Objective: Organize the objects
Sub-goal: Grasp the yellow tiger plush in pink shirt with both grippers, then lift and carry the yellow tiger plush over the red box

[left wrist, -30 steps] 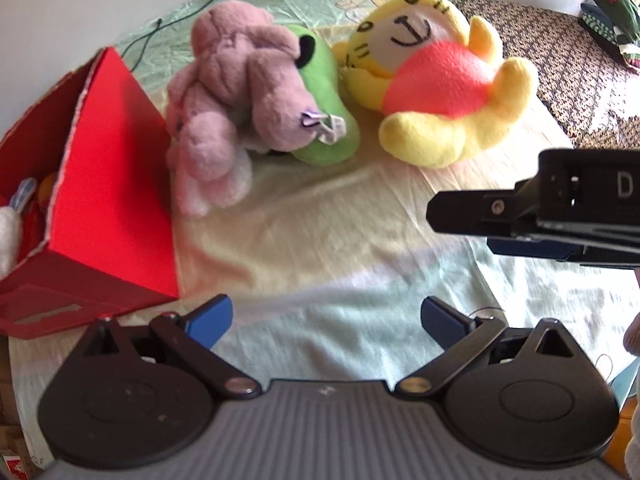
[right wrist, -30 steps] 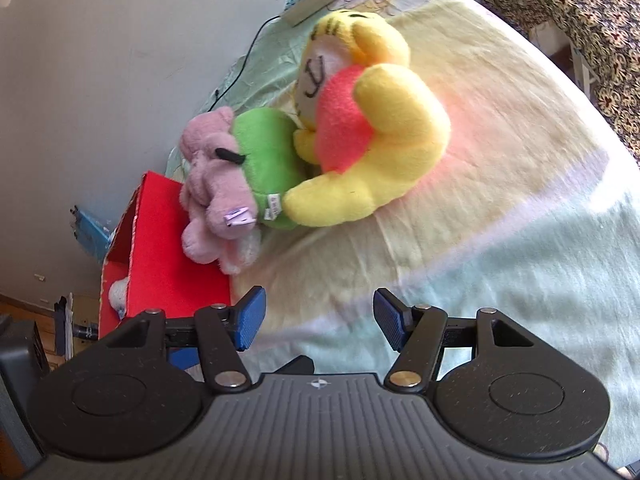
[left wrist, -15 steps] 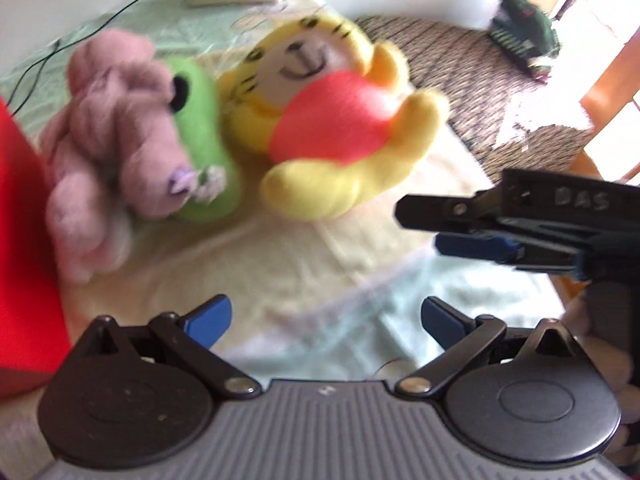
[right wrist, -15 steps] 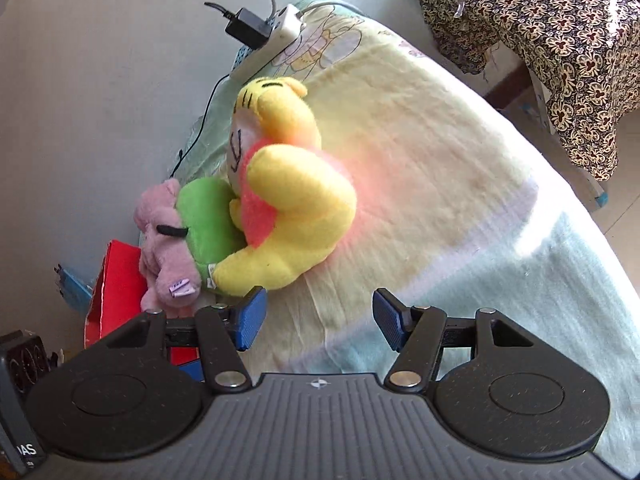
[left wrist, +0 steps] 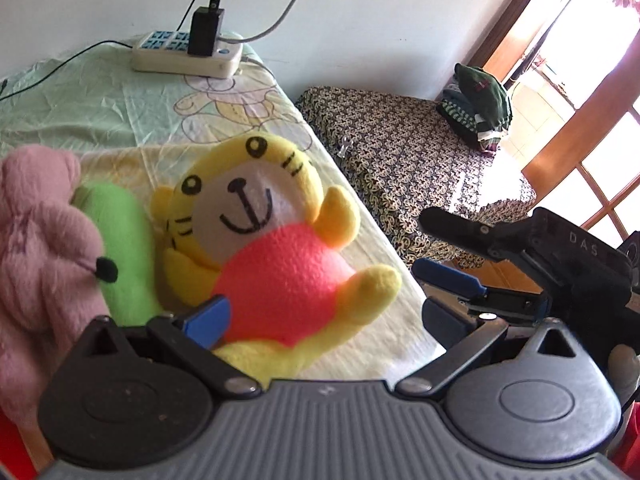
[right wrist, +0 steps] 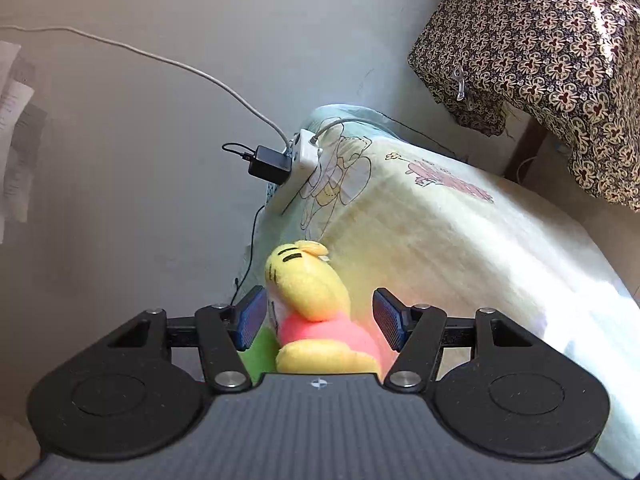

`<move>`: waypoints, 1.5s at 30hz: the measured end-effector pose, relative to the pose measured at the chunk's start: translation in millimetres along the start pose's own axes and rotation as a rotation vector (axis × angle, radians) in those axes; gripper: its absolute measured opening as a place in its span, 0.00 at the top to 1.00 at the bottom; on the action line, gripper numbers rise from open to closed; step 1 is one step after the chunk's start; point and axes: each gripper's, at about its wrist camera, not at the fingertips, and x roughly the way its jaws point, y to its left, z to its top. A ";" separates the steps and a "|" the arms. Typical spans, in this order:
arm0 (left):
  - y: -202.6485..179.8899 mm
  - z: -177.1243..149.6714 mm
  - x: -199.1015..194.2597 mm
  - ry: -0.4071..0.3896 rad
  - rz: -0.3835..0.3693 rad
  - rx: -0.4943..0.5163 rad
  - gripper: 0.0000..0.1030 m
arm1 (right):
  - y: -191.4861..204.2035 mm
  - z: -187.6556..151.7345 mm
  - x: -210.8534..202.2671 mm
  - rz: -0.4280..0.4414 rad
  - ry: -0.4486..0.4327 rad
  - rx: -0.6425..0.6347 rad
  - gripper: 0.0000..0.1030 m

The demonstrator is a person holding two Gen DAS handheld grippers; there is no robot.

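Now the left gripper (left wrist: 324,314) is spread wide, the yellow tiger plush (left wrist: 272,240) just ahead between its fingers, untouched. Right gripper (right wrist: 318,320) also gapes, straddling the plush; green plush (left wrist: 116,240) lies left.

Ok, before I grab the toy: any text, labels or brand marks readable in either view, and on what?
"DAS": pale letters on the black body of the right gripper, seen from the left wrist view.
Pink lettering printed on the bedsheet: too blurred to read.
Papers on the wall: print too small to read.
Yellow tiger plush: no text visible.
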 end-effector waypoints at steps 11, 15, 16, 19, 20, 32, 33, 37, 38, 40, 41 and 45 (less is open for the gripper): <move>24.4 15.0 30.8 0.057 -0.048 -0.047 0.00 | -15.0 5.0 68.3 0.058 0.225 -0.027 0.40; 32.0 15.9 31.1 0.075 -0.049 -0.061 0.00 | -9.7 -1.6 85.4 0.058 0.291 -0.053 0.40; 34.4 15.3 30.6 0.076 -0.051 -0.069 0.00 | -9.7 -2.0 88.5 0.061 0.302 -0.049 0.40; 38.6 12.8 28.7 0.082 -0.055 -0.069 0.00 | -10.9 -2.5 94.2 0.061 0.321 -0.039 0.40; 39.5 11.8 28.0 0.085 -0.054 -0.066 0.00 | -10.4 -3.6 94.9 0.059 0.324 -0.040 0.40; 24.2 -8.3 16.8 0.140 -0.137 -0.048 0.01 | 4.5 -22.2 61.0 0.064 0.319 -0.066 0.56; 19.0 -12.7 14.6 0.146 -0.136 -0.034 0.01 | 6.2 -25.2 54.4 0.068 0.317 -0.077 0.56; -4.1 -33.3 3.3 0.156 -0.127 0.034 0.03 | 13.3 -40.6 23.8 0.060 0.304 -0.136 0.58; -9.2 -38.3 -0.4 0.156 -0.126 0.048 0.03 | 13.8 -44.5 15.4 0.059 0.301 -0.138 0.58; -18.9 -47.3 -8.5 0.150 -0.130 0.062 0.03 | 16.1 -51.8 1.0 0.051 0.289 -0.151 0.58; -22.7 -51.2 -11.7 0.147 -0.130 0.062 0.03 | 16.5 -55.0 -4.9 0.047 0.285 -0.152 0.58; -34.9 -62.0 -28.5 0.109 -0.113 0.067 0.04 | 14.9 -63.4 -22.8 0.063 0.294 -0.115 0.59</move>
